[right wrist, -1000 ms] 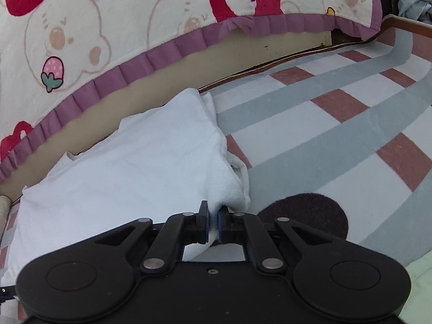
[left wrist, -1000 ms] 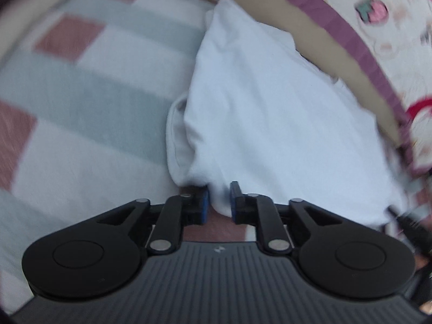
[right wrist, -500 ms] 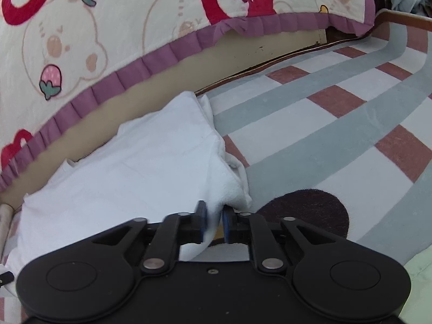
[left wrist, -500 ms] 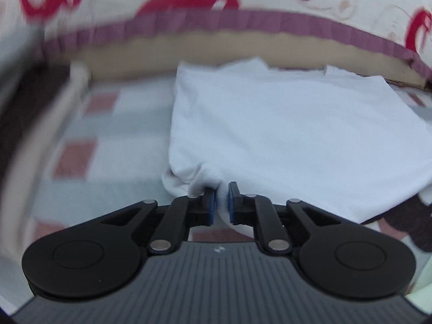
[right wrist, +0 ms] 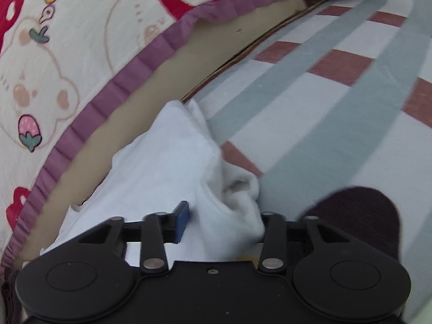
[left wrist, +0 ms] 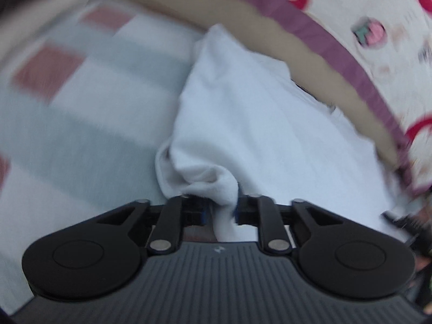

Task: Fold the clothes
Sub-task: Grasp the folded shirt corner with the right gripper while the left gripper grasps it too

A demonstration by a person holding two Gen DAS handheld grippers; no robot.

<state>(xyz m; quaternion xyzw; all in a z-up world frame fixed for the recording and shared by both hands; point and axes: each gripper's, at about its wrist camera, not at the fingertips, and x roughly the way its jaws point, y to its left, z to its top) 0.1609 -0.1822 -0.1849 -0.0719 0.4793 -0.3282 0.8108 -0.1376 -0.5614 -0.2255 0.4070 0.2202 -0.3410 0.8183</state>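
Left wrist view: white garment point(left wrist: 264, 124) on striped rug point(left wrist: 81, 124), against quilted bedspread point(left wrist: 372, 13), already folded into a thick pad. Left hand-held gripper point(left wrist: 219, 212) part-open around near-left corner; right hand-held gripper point(right wrist: 224, 222) released, corner resting between. Further folds probably remaining.

A home bedroom: a bed's cream quilt point(right wrist: 81, 62), printed with cartoon bears and strawberries and edged with a purple ruffle point(right wrist: 140, 64), hangs beside a floor rug point(right wrist: 310, 102) checked in grey, white and dusty red.
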